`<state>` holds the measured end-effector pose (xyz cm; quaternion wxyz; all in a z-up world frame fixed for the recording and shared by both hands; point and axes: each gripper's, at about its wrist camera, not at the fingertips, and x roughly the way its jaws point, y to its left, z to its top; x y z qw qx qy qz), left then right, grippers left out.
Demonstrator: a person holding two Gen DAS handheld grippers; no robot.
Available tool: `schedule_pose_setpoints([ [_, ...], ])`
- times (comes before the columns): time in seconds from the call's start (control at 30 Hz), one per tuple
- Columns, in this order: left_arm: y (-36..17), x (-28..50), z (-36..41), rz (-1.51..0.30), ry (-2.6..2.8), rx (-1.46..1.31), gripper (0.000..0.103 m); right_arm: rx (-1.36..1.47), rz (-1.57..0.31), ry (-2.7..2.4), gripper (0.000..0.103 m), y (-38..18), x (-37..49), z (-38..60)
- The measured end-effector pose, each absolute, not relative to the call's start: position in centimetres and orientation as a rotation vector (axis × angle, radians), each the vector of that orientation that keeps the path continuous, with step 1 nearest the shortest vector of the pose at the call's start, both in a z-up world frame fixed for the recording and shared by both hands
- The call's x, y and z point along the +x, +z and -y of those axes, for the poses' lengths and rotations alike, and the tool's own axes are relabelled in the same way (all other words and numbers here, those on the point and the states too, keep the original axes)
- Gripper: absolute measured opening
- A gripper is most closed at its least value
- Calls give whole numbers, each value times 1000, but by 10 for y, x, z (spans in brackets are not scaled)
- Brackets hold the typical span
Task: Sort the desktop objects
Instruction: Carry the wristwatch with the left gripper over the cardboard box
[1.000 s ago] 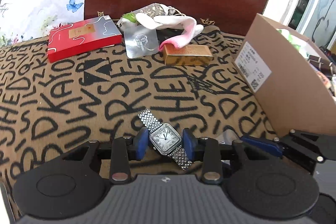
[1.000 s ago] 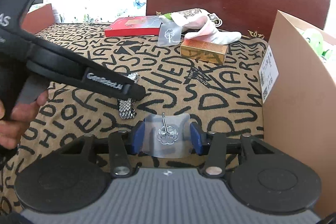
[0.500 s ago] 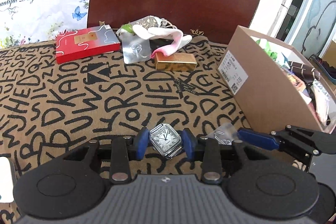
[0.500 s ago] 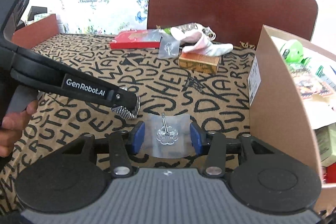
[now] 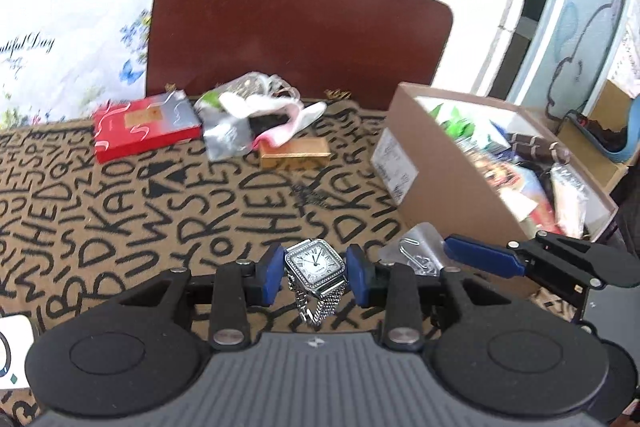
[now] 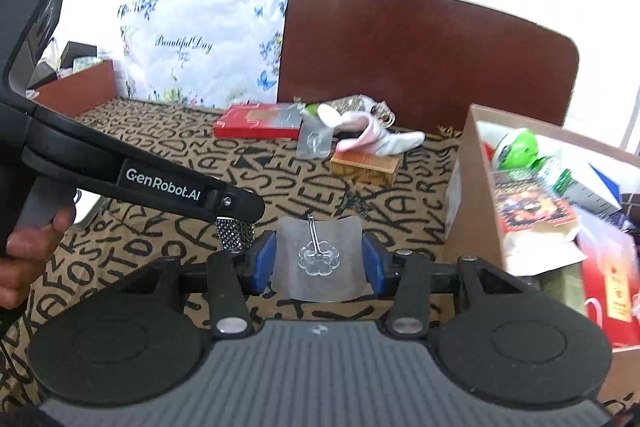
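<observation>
The cardboard box (image 5: 452, 187), already crowded with sorted items, now sits closer on the right than a second ago, and the lettered tablecloth (image 5: 120, 227) has dropped away beneath both tools. The left gripper (image 5: 315, 273), clamped on the silver watch (image 5: 315, 265), and the right gripper (image 6: 319, 261), clamped on the clear adhesive hook (image 6: 319, 255), have both lifted their loads, so I judge the box drop comes next.
</observation>
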<state>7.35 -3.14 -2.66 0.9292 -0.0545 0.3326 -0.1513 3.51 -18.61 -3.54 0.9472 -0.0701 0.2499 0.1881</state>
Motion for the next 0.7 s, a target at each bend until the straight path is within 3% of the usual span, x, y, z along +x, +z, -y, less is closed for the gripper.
schedule_pose_setpoints([
  [0.7,37,67,105,-571,-478,-43,36,-72,-374,216,46,1,13,262],
])
